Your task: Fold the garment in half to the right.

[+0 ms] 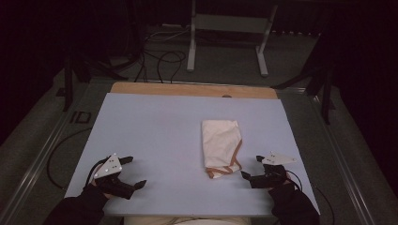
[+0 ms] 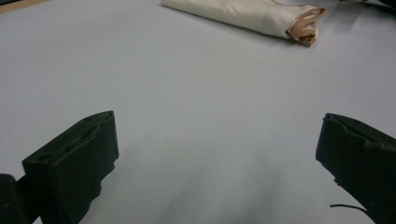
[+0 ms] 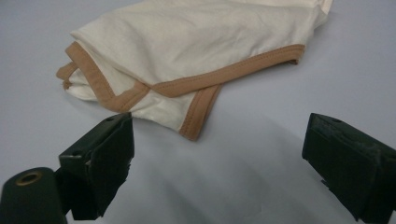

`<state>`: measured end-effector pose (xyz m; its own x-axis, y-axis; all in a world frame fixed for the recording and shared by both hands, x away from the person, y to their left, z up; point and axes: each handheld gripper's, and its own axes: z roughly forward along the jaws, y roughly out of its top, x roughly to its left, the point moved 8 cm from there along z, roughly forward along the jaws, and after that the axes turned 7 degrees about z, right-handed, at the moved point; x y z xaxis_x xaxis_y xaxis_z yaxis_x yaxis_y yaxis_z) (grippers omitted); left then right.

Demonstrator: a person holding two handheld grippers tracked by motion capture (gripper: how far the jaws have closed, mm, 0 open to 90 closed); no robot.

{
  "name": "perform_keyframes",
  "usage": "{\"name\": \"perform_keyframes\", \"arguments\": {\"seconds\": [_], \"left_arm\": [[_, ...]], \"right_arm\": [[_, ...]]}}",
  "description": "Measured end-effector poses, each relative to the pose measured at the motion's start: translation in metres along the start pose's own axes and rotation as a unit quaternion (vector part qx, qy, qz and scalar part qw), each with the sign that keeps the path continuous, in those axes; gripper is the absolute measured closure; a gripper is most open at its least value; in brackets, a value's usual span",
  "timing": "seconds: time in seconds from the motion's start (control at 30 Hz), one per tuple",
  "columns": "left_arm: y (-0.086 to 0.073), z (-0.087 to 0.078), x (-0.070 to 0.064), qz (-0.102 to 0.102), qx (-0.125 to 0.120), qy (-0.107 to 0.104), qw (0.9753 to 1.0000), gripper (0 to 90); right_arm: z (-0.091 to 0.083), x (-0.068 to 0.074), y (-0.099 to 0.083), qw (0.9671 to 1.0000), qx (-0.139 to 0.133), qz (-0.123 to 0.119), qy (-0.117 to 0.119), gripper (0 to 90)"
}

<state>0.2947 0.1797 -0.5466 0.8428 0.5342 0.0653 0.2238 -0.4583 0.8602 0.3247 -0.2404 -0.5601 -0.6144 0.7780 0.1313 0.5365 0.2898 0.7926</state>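
Note:
A folded cream cloth (image 1: 220, 146) with tan-brown trim lies flat on the pale blue table top (image 1: 155, 136), right of centre. My right gripper (image 1: 252, 167) stands open just right of the cloth's near corner, nothing between its jaws. In the right gripper view the cloth (image 3: 201, 56) lies close ahead, its trimmed edge near the left jaw. My left gripper (image 1: 134, 171) rests open at the near left of the table, far from the cloth. The left gripper view has the cloth (image 2: 252, 16) at the top, well beyond the gripper (image 2: 219, 154).
The blue top covers a wooden table whose far edge (image 1: 192, 89) shows bare wood. Beyond it stand a white metal frame (image 1: 225, 33) and loose cables (image 1: 159, 58) on the grey floor. Dark stands flank the table at left and right.

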Motion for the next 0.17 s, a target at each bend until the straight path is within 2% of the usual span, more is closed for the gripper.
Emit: {"name": "perform_keyframes", "arguments": {"seconds": [0.17], "left_arm": [[0.0003,-0.0001,0.0009,-0.001,-0.002,0.004,1.0000,0.1]], "right_arm": [[0.0002,0.0008,0.0004,1.0000,-0.001,0.000,0.001,9.1]]}}
